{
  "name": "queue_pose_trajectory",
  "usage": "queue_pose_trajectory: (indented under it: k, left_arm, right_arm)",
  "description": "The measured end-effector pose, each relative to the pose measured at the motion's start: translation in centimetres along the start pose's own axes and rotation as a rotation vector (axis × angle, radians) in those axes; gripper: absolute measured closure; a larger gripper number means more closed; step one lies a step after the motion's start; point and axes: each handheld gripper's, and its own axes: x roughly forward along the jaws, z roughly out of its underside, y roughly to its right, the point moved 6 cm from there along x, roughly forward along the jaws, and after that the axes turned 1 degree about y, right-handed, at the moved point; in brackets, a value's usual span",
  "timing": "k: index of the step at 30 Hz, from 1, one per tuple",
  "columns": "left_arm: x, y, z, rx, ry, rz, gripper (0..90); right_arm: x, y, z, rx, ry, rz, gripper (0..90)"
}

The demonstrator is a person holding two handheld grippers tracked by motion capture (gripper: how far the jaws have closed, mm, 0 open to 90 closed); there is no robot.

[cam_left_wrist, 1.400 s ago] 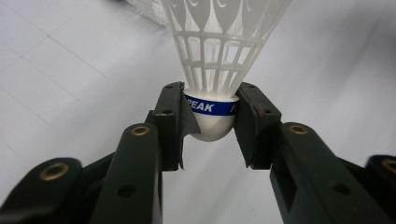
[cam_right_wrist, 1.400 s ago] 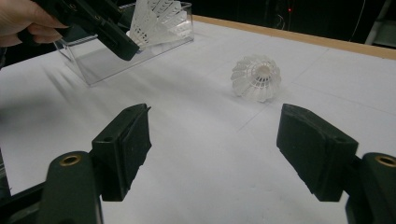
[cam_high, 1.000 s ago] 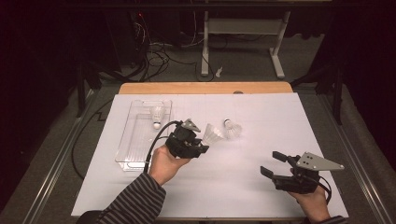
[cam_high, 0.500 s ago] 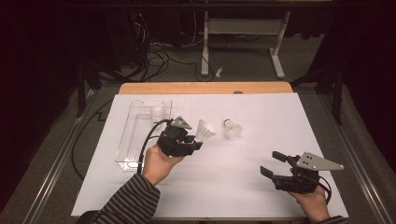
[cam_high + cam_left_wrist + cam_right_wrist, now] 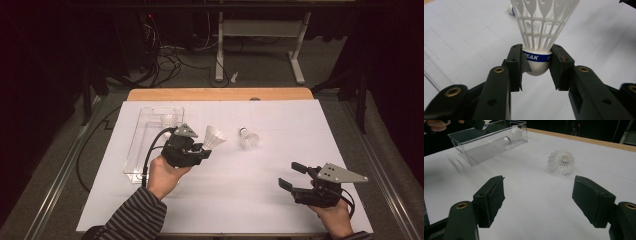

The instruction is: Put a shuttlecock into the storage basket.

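Note:
My left gripper (image 5: 202, 148) is shut on the cork base of a white plastic shuttlecock (image 5: 215, 137) and holds it above the white table, just right of a clear plastic box (image 5: 134, 159). In the left gripper view the pads (image 5: 517, 62) clamp the cork at its blue band, and the shuttlecock's skirt (image 5: 541, 27) points away. A second shuttlecock (image 5: 248, 139) lies on the table to the right. A third shuttlecock (image 5: 168, 120) lies in the box's far end. My right gripper (image 5: 293, 175) rests open near the front right; the lying shuttlecock (image 5: 561, 162) is well ahead of it.
The clear box (image 5: 487, 146) stands at the table's left side, long axis running front to back. A wooden strip (image 5: 220, 94) edges the table's far side. Beyond it are a dark floor, cables and a desk frame (image 5: 257, 47).
My left gripper has carried the shuttlecock up and a little left, toward the clear box. The right gripper and the lying shuttlecock have stayed put.

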Motion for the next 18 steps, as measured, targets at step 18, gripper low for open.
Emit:
queue_pose_trajectory:
  k: [18]
  left_arm:
    - [-1.7, -1.3, -1.0, -0.026, 0.056, -0.017, 65.0]
  right_arm:
    - [0.0, 0.0, 0.0, 0.002, -0.002, -0.001, 26.4]
